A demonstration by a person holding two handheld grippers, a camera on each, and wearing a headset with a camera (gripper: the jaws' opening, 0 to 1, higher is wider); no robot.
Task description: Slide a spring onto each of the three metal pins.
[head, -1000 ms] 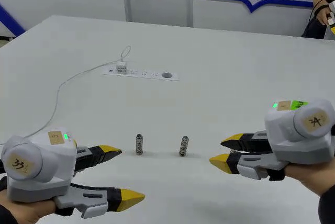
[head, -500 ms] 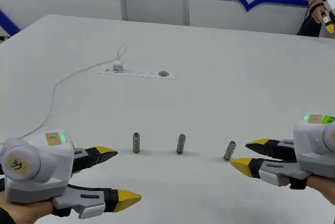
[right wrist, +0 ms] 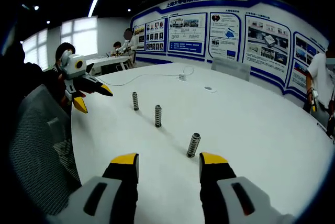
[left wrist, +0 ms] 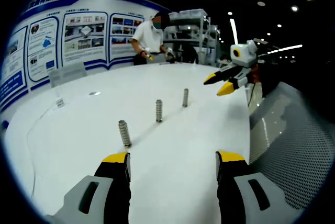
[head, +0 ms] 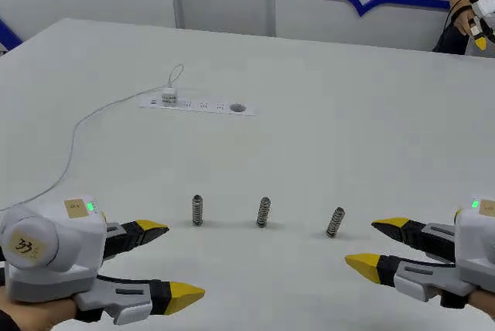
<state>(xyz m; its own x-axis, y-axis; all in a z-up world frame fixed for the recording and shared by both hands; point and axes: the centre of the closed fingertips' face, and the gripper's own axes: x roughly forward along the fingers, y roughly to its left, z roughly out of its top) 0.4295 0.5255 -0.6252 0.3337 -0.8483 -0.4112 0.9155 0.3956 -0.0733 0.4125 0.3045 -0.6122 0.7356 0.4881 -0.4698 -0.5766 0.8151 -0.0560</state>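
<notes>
Head view: three springs (head: 264, 212) stand between the released left tool (head: 184, 260) and released right tool (head: 360, 241).

Meeting room or showroom: large white table (head: 348, 114), blue-framed wall posters (right wrist: 225, 30), grey chair (head: 224, 10), power strip (head: 197, 104).

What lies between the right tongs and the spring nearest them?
Only bare white table: the right tongs face that spring across it, shown in the head view.
</notes>
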